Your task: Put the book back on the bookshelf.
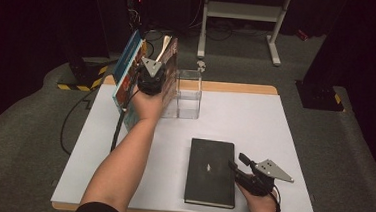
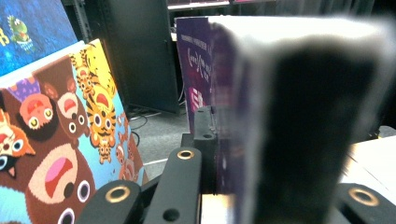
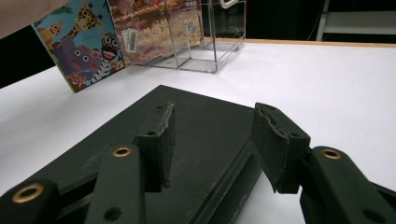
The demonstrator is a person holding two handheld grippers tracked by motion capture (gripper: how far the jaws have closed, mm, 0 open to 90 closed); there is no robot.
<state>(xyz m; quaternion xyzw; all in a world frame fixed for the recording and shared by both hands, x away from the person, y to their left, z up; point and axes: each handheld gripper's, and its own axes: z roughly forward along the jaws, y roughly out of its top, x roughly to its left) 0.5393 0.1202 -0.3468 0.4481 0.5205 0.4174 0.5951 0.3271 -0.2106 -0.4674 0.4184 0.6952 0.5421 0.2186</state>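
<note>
left tongs (image 1: 151,78) clamped on upright purple book (image 2: 261,116), thin, stiff, tippy, grip near spine; right tongs (image 3: 215,140) half open, straddling black book (image 1: 210,171) edge, not pinching.

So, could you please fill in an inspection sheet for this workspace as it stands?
Surface: white table with a wooden edge, mostly bare.
Job's things: purple book upright in the left tongs, beside upright picture books and a clear acrylic stand; black book lies flat near the front.
Clutter: nothing seen.
Grippers: left tongs shut on the purple book; right tongs straddle the black book's corner, pads not pressing.
Cables: black cable trails from the left tongs off the table.
Surroundings: dark room, grey carpet, white frame behind.
</note>
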